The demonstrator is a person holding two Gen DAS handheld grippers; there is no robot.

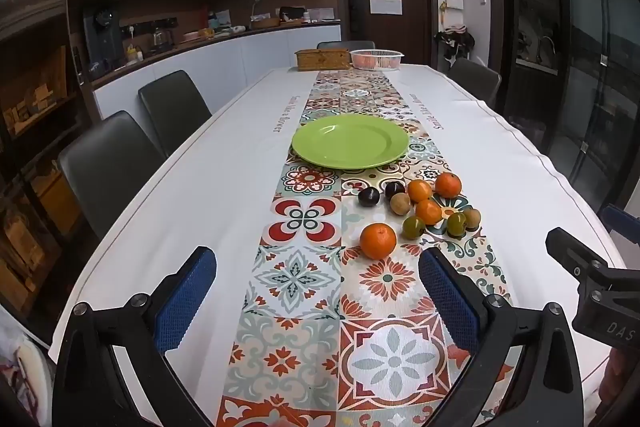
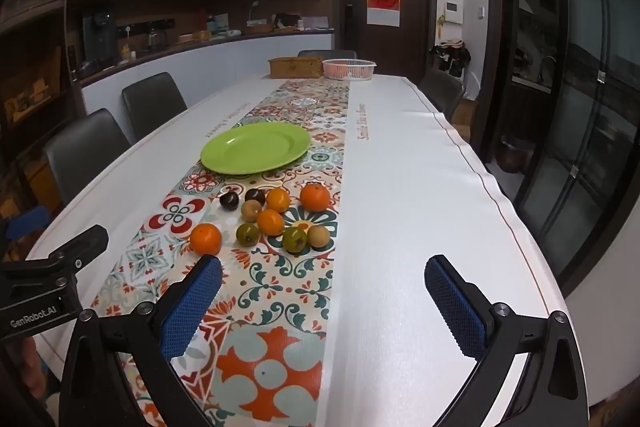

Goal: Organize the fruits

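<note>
We see the fruits (image 1: pixel 420 211) clustered on the patterned runner (image 1: pixel 296 287) mid-table, just nearer us than the empty green plate (image 1: pixel 350 143). Our left gripper (image 1: pixel 318 297) and right gripper (image 2: pixel 323 303) hover near the table's (image 2: pixel 420 227) close edge, jaws spread wide, grasping nothing.

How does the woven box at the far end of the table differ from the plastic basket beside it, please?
The woven box is brown and rectangular with solid-looking sides, while the plastic basket is white, rounded and slatted, with a flared rim. Something pinkish shows through the plastic basket; what the woven box holds cannot be seen. Both stand side by side at the table's far end.
</note>
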